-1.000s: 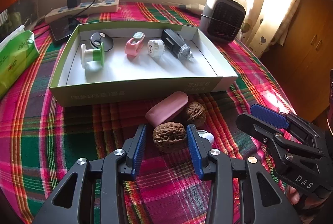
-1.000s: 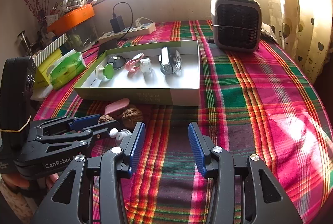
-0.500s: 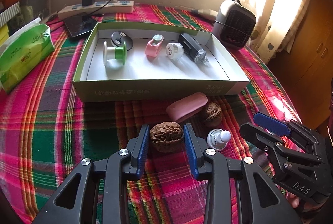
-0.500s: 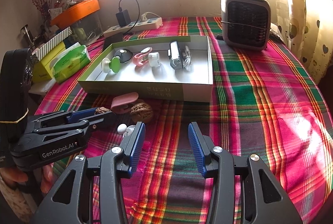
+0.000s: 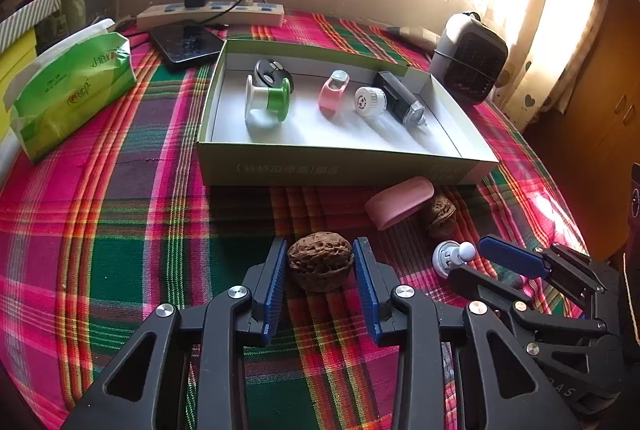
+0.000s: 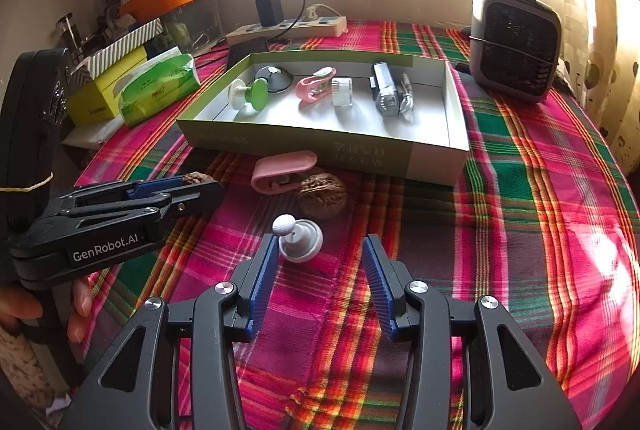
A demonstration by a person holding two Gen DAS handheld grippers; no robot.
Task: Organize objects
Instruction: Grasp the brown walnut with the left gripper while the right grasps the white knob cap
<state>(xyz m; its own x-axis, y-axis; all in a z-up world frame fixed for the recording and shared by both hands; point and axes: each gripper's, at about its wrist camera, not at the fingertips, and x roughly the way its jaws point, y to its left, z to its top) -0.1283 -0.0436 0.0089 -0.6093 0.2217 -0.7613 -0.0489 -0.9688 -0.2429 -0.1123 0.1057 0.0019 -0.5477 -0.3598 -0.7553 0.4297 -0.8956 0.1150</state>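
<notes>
- The left tongs (image 5: pixel 320 280) had just been closing and were clamped on a wrinkled brown walnut (image 5: pixel 320 260); its underside and the blue pads' contact faces were hidden from the left wrist camera.
- In the right wrist view that walnut showed only as a sliver behind the left tongs' tips (image 6: pixel 200 186).
- The right tongs (image 6: pixel 320 270) stood apart over the plaid cloth of the table (image 6: pixel 500 230), gripping nothing. A small white knobbed piece (image 6: pixel 298 236) lay at their tips, close to the left pad; whether it touched the pad could not be told.
- A second walnut (image 6: pixel 322 196) lay just beyond that piece, beside a pink case (image 6: pixel 284 172), both in front of the green box (image 6: pixel 320 146).
- Inside the box lay a green-and-white spool (image 5: pixel 266 102), a dark round item (image 5: pixel 272 74) half hidden behind the spool, a pink clip (image 5: pixel 333 96), a white cap (image 5: pixel 370 102) and a black-and-silver device (image 5: pixel 400 102); what that device was could not be made out.
- The print on the box wall was too blurred to read.
- Only fingertips (image 6: pixel 80 304) of the hand holding the left tongs showed; the rest was cut off at the frame edge.
</notes>
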